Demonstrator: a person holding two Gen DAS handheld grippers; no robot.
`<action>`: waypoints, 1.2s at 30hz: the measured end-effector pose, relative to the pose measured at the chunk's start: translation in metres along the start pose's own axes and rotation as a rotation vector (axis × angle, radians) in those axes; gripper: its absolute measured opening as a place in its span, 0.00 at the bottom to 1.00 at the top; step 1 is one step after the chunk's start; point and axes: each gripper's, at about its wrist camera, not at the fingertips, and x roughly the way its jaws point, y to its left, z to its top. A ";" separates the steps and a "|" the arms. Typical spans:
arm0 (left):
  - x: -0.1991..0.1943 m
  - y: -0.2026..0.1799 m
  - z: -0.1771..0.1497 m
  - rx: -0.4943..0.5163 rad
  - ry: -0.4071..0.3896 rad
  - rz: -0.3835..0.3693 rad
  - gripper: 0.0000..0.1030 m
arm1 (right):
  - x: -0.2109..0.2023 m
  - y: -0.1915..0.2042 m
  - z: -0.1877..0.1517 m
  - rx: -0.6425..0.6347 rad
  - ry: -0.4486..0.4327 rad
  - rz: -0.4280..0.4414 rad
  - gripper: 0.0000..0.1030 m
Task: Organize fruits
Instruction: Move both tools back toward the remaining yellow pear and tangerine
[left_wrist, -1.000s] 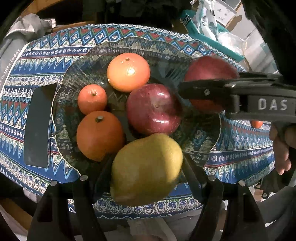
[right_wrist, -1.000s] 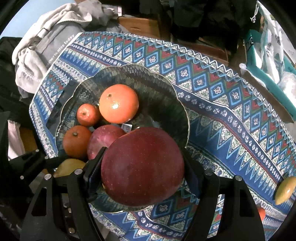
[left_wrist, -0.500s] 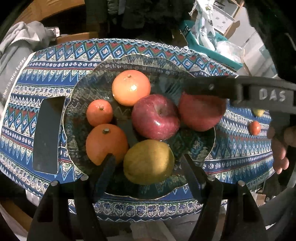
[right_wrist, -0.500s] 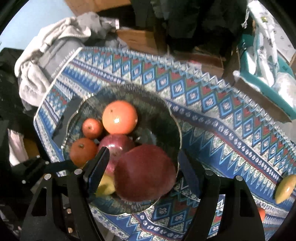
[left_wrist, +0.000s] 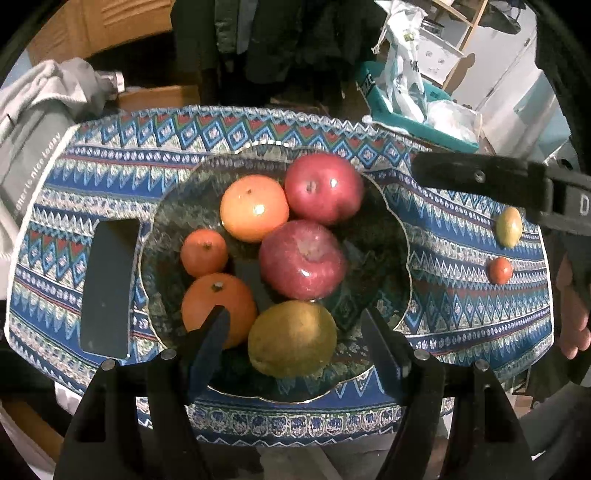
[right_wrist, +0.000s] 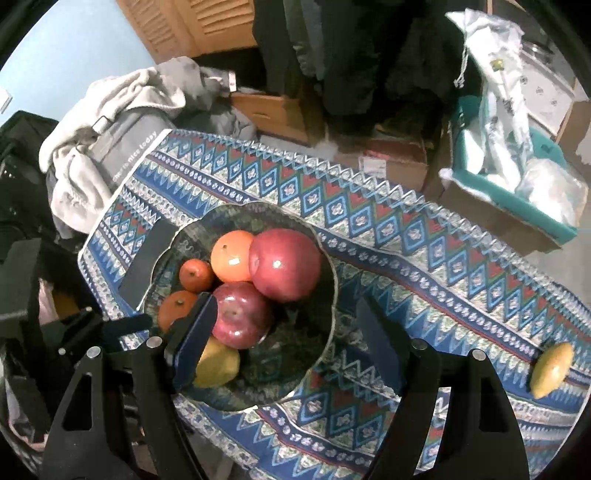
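Change noted against the frames of a second ago: the yellow-green pear (left_wrist: 291, 338), then between the fingers of the left hand-held gripper (left_wrist: 295, 350), now lies free at the near edge of the dark scalloped glass bowl (left_wrist: 400, 236). The large dark-red apple (right_wrist: 285, 264), then filling the right hand-held gripper (right_wrist: 284, 347), now rests at the far side of the bowl, touching the pale orange (right_wrist: 233, 255). Both grippers have been drawn back and up, so the bowl appears smaller in both wrist views.

Gripper state: both are parted about halfway and empty. No fruit is pressed by either pair of pads; the pear is only seen through the left gap, and the second red apple (right_wrist: 240, 315) shows just beside the right gripper's left finger.

Bowl contents: two red apples, the pear, the pale orange, a deeper orange (left_wrist: 218, 310), a small tangerine (left_wrist: 204, 252). All sit on the blue zigzag-patterned cloth (left_wrist: 461, 295) covering the desk.

Judgement: two placements are done, but the task is unfinished. A small green-yellow mango-like fruit (left_wrist: 509, 226) and a small red-orange fruit (left_wrist: 501, 270) lie loose on the cloth at the right, well apart from the bowl.

Writing: "nice today" is legible on the grey bag (right_wrist: 127, 142), with an unclear word before it. A white "D" is visible on the right gripper's body in the left view.

A flat dark rectangular object (left_wrist: 107, 288) lies left of the bowl.
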 end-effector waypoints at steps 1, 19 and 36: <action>-0.003 -0.001 0.001 0.002 -0.007 0.001 0.73 | -0.004 0.000 0.000 -0.004 -0.005 -0.010 0.76; -0.043 -0.030 0.015 0.075 -0.143 0.040 0.77 | -0.071 -0.006 -0.026 -0.066 -0.113 -0.152 0.78; -0.065 -0.080 0.024 0.163 -0.207 0.027 0.78 | -0.126 -0.044 -0.059 -0.031 -0.186 -0.210 0.79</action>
